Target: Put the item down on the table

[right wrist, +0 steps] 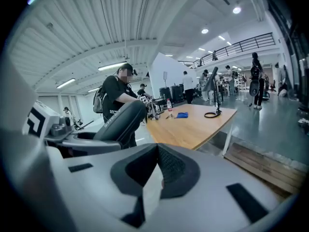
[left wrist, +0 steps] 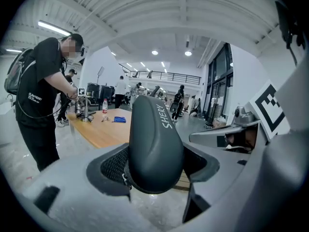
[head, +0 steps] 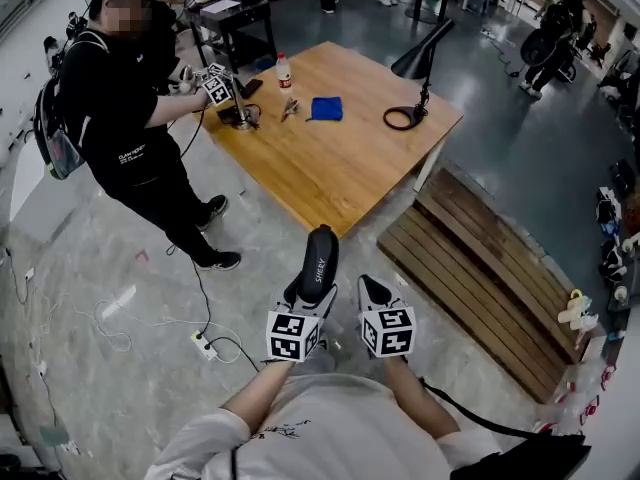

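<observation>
the left gripper [left wrist: 155, 174] had its jaws closed on the lower end of a dark grey oblong case [left wrist: 155, 144] lettered "shery", the textured pads pressed to either side of it and most of the case standing out ahead of the jaws. in the head view the same left gripper [head: 308, 294] carried the case [head: 320, 258] in the air over the grey floor, its far tip just short of the near corner of the wooden table [head: 340, 173] and not touching it. the right gripper [right wrist: 157, 170] had its jaws brought together with nothing between them; in the head view the right gripper [head: 373, 291] sat just beside the left one, both held out from the wearer's forearms. on the far part of the table lay a blue cloth [head: 325, 108], with a small bottle with a red cap [head: 284, 70] near the far edge and a black desk lamp [head: 420, 60] standing on a ring base towards the right corner. a person in black with a backpack [head: 125, 108] stood at the table's left side, bent over a marker-cubed gripper [head: 218, 84] at the tabletop. to the right of the table a slatted wooden pallet [head: 490, 268] lay on the floor, and a white power strip [head: 204, 345] with loose cables lay on the floor to the left.
</observation>
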Demonstrator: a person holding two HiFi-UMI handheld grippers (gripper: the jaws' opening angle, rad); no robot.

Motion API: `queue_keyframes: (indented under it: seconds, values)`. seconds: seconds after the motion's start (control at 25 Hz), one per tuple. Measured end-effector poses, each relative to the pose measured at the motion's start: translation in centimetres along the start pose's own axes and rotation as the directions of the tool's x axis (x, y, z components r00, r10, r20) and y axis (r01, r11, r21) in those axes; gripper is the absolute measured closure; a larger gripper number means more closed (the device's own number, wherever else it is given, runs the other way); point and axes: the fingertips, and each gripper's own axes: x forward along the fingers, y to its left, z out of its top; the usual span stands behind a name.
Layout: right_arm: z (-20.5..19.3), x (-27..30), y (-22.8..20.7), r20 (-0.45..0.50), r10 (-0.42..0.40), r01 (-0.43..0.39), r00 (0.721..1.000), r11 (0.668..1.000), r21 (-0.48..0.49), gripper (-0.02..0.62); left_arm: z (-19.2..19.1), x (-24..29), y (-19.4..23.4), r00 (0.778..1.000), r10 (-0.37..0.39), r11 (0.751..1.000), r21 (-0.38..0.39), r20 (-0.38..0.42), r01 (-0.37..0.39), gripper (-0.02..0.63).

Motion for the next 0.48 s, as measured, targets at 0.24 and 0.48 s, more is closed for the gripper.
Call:
queue_keyframes:
  seconds: [0.24,0.48]
  values:
    - [3.3,4.9,1.1,0.013,0.003,-0.003,1.000,1.000,-0.021,0.591,2.4,2.7,3.9,1.000,-0.020,1.000,0.002,-0.001,0.020,0.276]
    - [4.3,7.7,0.1,-0.009,0.003,-0.003,1.000,1.000,-0.020,0.591,3.2,4.9,5.9,1.000,-0.013,1.000,-0.022,-0.006,0.013,0.276]
